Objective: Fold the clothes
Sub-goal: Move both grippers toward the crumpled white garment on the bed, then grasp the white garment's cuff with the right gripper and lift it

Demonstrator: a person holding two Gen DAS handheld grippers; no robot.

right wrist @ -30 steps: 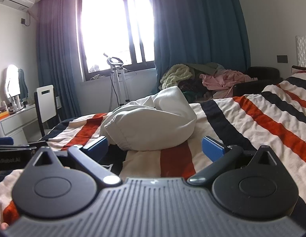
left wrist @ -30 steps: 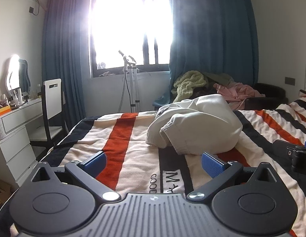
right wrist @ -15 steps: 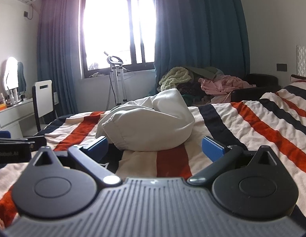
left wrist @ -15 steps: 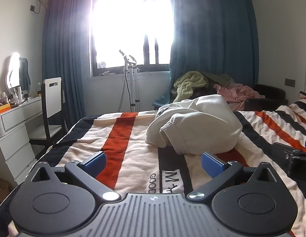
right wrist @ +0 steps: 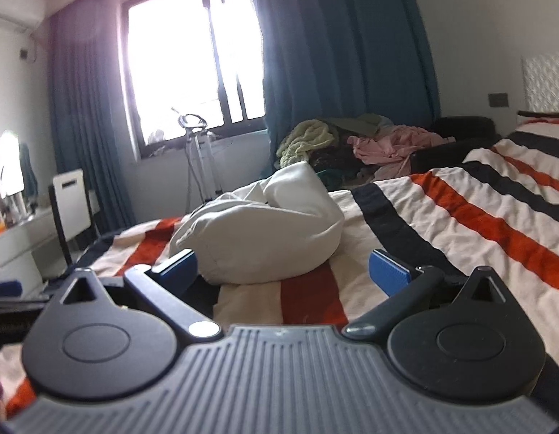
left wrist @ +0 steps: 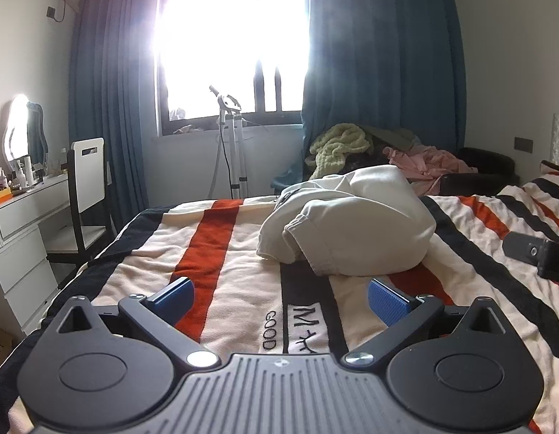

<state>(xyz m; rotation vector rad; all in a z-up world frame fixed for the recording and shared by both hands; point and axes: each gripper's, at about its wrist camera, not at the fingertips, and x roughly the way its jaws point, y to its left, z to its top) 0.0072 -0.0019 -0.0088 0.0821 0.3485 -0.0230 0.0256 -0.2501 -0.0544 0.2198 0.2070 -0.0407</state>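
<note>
A cream garment (left wrist: 346, 229) is seen bunched in an unfolded heap on the striped bed (left wrist: 221, 253), both the left tool (left wrist: 281, 298) and right tool (right wrist: 283, 267) held released just short of it, so an edge must be gripped and spread

Blown-out window (left wrist: 228, 36) backlight, fisheye edges, slight blur

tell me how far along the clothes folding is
Done: nothing visibly folded; the crumpled cream-white fabric garment lies in a heap on the striped orange, black and cream blanket. In hand: nothing; the left gripper and right gripper are both open and empty. Left: grasping, spreading and folding it.
</note>
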